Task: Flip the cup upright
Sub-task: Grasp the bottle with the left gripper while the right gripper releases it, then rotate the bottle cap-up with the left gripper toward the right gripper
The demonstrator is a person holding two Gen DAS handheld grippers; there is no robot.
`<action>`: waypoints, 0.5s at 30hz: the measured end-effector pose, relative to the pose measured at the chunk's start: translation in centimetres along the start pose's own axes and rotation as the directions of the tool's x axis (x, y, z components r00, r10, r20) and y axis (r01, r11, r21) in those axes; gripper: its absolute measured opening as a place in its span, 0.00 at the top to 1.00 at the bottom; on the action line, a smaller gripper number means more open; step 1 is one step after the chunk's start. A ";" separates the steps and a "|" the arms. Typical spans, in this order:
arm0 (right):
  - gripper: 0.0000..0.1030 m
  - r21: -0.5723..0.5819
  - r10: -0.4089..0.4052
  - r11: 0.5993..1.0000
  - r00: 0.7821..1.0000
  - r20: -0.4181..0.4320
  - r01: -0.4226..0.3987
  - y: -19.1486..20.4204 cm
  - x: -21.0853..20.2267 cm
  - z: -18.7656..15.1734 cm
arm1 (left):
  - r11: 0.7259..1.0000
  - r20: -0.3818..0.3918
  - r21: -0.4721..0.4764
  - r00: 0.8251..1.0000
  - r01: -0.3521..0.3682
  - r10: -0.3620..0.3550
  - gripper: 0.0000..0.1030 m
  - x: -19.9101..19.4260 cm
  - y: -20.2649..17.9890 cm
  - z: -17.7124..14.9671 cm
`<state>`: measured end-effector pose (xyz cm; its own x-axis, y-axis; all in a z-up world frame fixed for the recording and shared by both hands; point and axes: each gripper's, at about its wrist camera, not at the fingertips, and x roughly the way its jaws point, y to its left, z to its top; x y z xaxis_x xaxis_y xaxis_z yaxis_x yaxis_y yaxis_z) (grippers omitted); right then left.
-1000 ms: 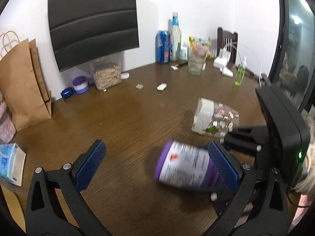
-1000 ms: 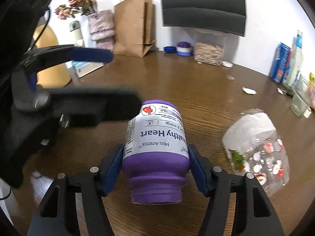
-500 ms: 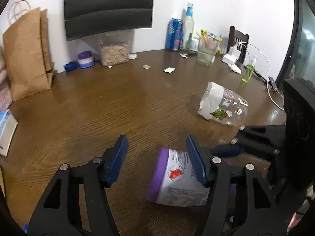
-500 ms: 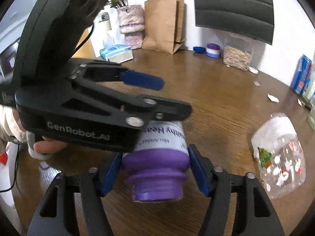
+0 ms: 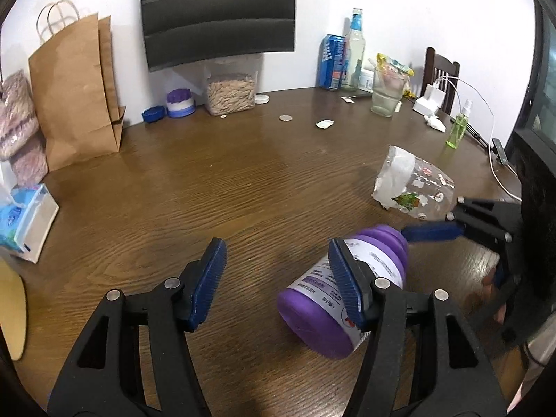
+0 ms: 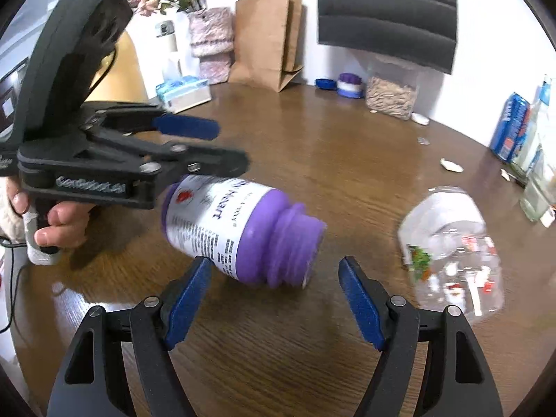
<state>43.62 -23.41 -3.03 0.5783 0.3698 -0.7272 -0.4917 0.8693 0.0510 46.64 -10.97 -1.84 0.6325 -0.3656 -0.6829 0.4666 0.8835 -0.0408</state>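
Observation:
A purple jar with a white label (image 5: 342,292) lies on its side on the wooden table (image 5: 215,191), mouth pointing away from the left wrist camera; it also shows in the right wrist view (image 6: 239,231). My left gripper (image 5: 278,278) is open; its right finger (image 5: 344,285) is against the jar, with nothing between the pads. My right gripper (image 6: 274,299) is open just in front of the jar's mouth, not holding it. A clear plastic cup with printed pictures (image 5: 413,187) lies on its side to the right, also in the right wrist view (image 6: 451,250).
A brown paper bag (image 5: 74,87), a tissue box (image 5: 27,222), a cereal jar (image 5: 231,88), a blue can (image 5: 332,60), bottles and a glass (image 5: 385,95) stand along the table's back. A green spray bottle (image 5: 458,127) and cables lie at the right edge.
My right gripper has opened and let go of the purple jar, which has turned onto its side. My left gripper has come in beside the jar.

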 end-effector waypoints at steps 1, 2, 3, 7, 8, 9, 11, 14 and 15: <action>0.22 0.015 -0.003 1.000 1.000 0.002 0.003 -0.3 0.0 0.0 | 1.000 0.003 0.015 1.000 -0.008 0.008 0.44 -0.2 -0.3 0.0; 0.22 0.038 -0.004 0.999 1.000 0.003 0.004 -0.8 0.0 -0.1 | 0.999 0.007 0.031 1.000 -0.015 0.015 0.44 -0.4 -0.6 0.0; 0.22 0.055 -0.004 0.998 1.000 0.002 0.004 -1.1 0.0 -0.1 | 0.999 0.010 0.047 1.000 -0.017 0.016 0.44 -0.5 -0.9 0.1; 0.22 0.089 -0.048 0.995 0.999 0.006 0.047 -2.2 -0.2 -0.1 | 0.983 -0.049 0.154 0.994 0.101 -0.094 0.32 -0.9 -3.2 0.4; 0.22 0.102 -0.048 0.994 0.999 0.011 0.046 -2.5 -0.5 -0.1 | 0.977 -0.065 0.178 0.992 0.116 -0.106 0.32 -0.8 -3.8 0.4; 0.22 0.116 -0.046 0.992 0.999 0.022 0.043 -2.9 -0.8 -0.1 | 0.969 -0.091 0.210 0.990 0.128 -0.111 0.32 -0.5 -4.4 0.5; 0.22 0.150 -0.043 0.988 0.998 0.036 0.037 -3.7 -1.2 -0.1 | 0.952 -0.144 0.273 0.984 0.139 -0.102 0.32 0.7 -5.4 0.7; 0.22 0.185 -0.042 0.982 0.998 0.047 0.033 -4.5 -1.6 -0.1 | 0.939 -0.184 0.318 0.980 0.128 -0.071 0.33 2.3 -6.3 1.0; 0.22 0.196 -0.041 0.980 0.998 0.049 0.030 -4.8 -1.6 -0.2 | 0.935 -0.209 0.330 0.976 0.131 -0.063 0.34 2.9 -6.6 1.1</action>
<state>44.91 -28.20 -2.24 0.6288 0.3497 -0.6945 -0.3369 0.9275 0.1620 46.06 -18.16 -2.72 0.4587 -0.3517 -0.8160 0.7230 0.6816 0.1127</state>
